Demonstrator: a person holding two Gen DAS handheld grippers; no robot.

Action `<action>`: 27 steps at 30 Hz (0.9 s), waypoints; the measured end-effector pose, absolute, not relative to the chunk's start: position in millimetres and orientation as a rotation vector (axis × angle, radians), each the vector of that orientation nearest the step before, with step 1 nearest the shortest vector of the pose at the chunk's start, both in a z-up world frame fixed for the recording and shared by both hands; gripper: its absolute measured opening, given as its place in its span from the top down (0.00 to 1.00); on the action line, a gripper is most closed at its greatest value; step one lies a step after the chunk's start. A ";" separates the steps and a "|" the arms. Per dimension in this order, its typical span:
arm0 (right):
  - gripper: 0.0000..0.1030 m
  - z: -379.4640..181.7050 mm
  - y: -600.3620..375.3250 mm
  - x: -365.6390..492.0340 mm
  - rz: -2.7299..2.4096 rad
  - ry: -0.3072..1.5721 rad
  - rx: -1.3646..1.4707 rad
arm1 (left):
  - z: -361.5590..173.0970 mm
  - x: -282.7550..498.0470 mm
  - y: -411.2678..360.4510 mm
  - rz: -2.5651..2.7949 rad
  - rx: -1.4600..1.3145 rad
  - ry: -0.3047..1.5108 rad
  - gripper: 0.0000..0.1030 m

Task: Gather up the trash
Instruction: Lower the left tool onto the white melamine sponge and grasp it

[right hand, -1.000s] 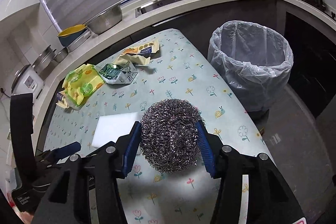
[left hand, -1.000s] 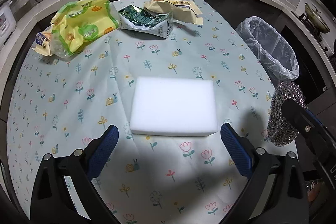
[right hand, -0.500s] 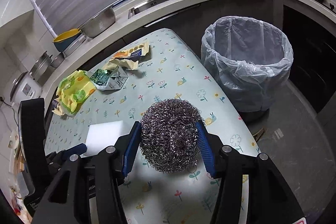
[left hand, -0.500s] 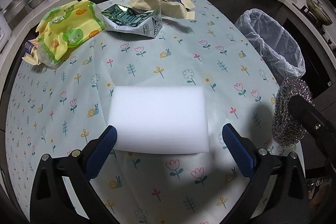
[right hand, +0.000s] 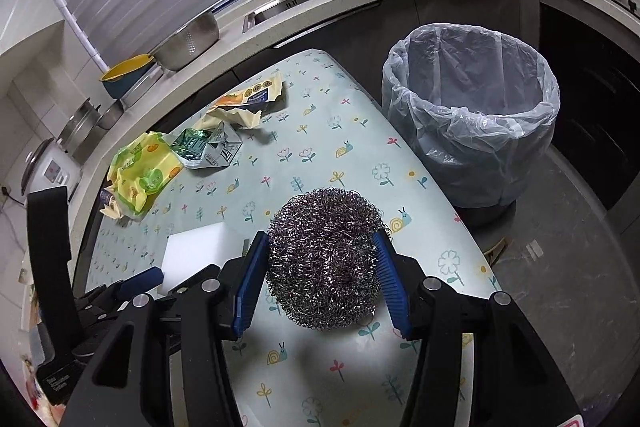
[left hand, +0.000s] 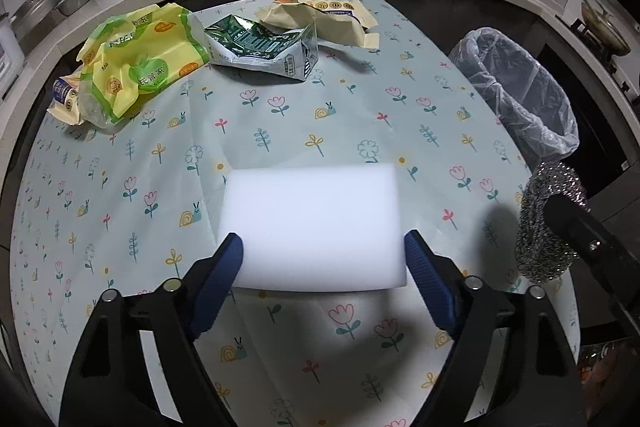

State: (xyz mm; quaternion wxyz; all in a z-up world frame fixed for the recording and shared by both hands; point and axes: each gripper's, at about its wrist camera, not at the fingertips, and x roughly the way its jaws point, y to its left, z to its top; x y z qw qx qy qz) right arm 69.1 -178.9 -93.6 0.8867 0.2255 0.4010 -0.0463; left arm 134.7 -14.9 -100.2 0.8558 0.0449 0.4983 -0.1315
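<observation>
From the left wrist view, the left gripper (left hand: 323, 259) had just been closing, its blue pads (left hand: 218, 279) reaching the two short sides of the white sponge (left hand: 310, 223) lying flat on the flowered tablecloth (left hand: 280, 115); whether they pressed it I could not tell. Wrappers (left hand: 140, 63) lay at the far edge.

From the right wrist view, the right gripper (right hand: 320, 279) pinched a steel wool ball (right hand: 324, 259) above the table, the lined trash bin (right hand: 472, 115) standing just beyond the edge.
</observation>
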 end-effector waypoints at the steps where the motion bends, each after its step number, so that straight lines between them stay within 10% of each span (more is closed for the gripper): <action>1: 0.50 -93.4 -179.0 68.9 -0.096 0.834 0.470 | -97.2 133.8 -15.0 -0.277 0.096 1.040 0.40; 5: 0.50 -93.3 -178.1 68.5 -0.092 0.832 0.473 | -92.1 131.8 -16.9 -0.286 0.113 1.026 0.42; 10: 0.50 -91.0 -174.7 67.2 -0.084 0.829 0.469 | -97.2 131.1 -16.9 -0.316 0.111 1.060 0.91; 12: 0.50 -89.8 -174.2 67.2 -0.082 0.828 0.465 | -96.2 130.8 -15.4 -0.336 0.101 1.069 0.94; 17: 0.50 -88.6 -172.8 67.0 -0.080 0.827 0.465 | -87.9 126.7 -12.5 -0.345 0.065 1.039 0.88; 21: 0.50 -87.2 -173.8 66.3 -0.085 0.824 0.468 | -82.7 121.0 -23.4 -0.349 0.088 0.997 0.50; 27: 0.50 -86.0 -175.2 67.0 -0.083 0.825 0.464 | -103.3 124.4 -42.7 -0.328 0.159 1.013 0.50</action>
